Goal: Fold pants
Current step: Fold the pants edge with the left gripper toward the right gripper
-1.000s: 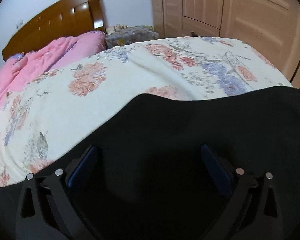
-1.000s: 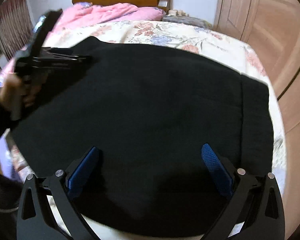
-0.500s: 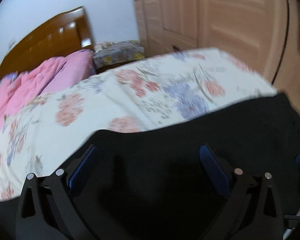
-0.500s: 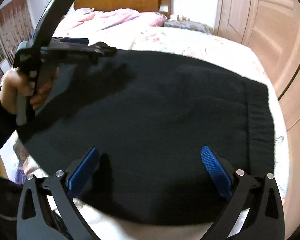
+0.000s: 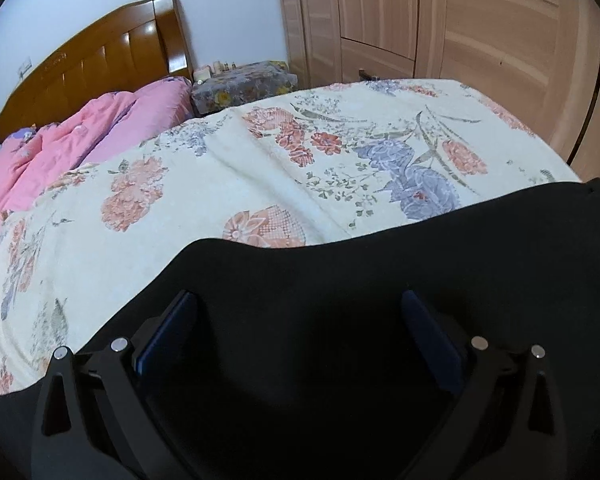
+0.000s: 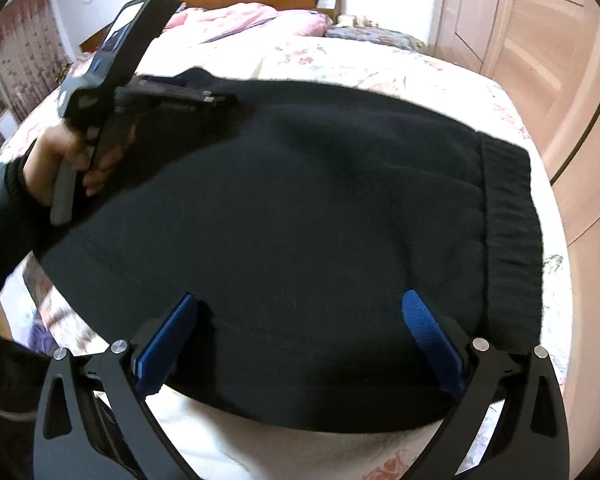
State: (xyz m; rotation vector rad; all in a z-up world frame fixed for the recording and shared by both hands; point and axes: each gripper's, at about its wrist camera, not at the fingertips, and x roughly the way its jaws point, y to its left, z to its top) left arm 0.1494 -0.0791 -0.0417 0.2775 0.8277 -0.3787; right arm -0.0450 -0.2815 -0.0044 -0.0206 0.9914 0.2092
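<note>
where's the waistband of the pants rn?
In the right wrist view the waistband runs along the right edge of the black pants, near the bed's wardrobe-side edge, beyond the right tongs.

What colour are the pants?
Black pants, ribbed waistband at right; right wrist view shows them best.

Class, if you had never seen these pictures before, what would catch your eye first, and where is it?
First the black pants, spread wide across the middle of the floral bedspread, ribbed waistband at the right. Next the left gripper, gripped by a hand over the pants' far left edge. Behind, a pink quilt lies heaped against the wooden headboard.
</note>
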